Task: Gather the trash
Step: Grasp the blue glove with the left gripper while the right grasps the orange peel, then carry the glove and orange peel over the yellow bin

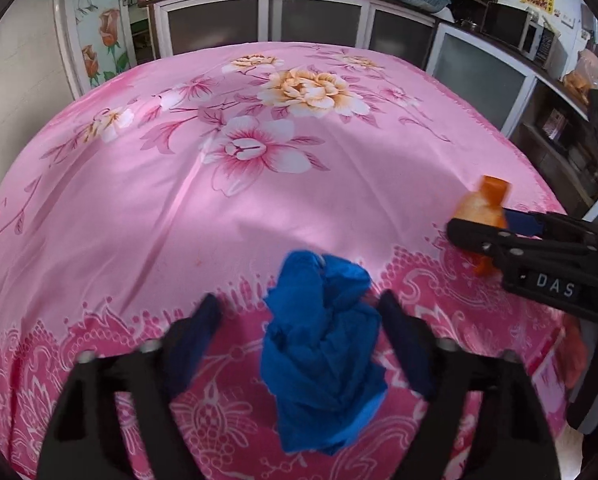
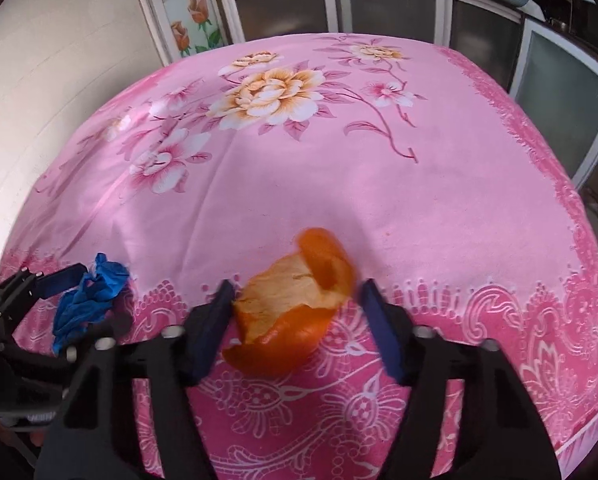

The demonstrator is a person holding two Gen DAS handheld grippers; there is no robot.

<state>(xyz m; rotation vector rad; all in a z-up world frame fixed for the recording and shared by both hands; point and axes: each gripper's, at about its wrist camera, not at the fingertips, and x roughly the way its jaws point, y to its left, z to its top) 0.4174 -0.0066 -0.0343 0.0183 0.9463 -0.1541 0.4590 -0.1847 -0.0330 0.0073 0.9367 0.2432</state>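
Tilting down: left tongs (image 1: pixel 299 316) gaping around blue wad (image 1: pixel 319 360); right tongs (image 2: pixel 297 300) gaping around orange peel (image 2: pixel 291 312)

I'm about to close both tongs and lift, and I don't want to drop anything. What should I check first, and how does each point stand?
1. Blue crumpled wrapper centred between the left tongs: ok.
2. Left pads pressing the wrapper: not ok, gaps on both sides.
3. Orange peel between the right tongs: ok.
4. Right pads gripping the peel: not ok, one pad touches, the other stands clear.
5. Pink tablecloth clear of the pads: cannot tell.
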